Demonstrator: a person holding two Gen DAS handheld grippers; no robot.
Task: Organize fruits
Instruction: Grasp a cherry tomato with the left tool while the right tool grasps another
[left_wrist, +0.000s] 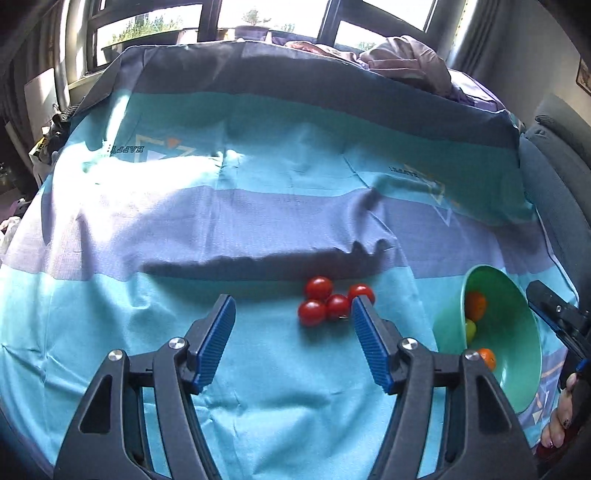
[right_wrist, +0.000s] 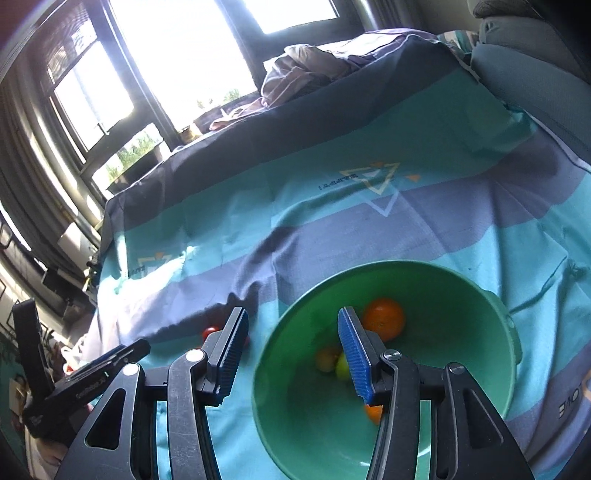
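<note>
Oranges (right_wrist: 383, 319) in green bowl (right_wrist: 295, 424) — tomatoes (left_wrist: 325, 301) outside

I see four red cherry tomatoes (left_wrist: 327, 301) clustered at centre frame, touching. At lower right, a green bowl (left_wrist: 517, 354) holds two oranges (left_wrist: 475, 305) and a yellow-green fruit (left_wrist: 470, 329).

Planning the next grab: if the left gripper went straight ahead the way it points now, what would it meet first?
Probably the sheet. The open left gripper points at bare fabric; the tomatoes lie just beside its right finger, so that finger might brush them. Depth is unclear.
</note>
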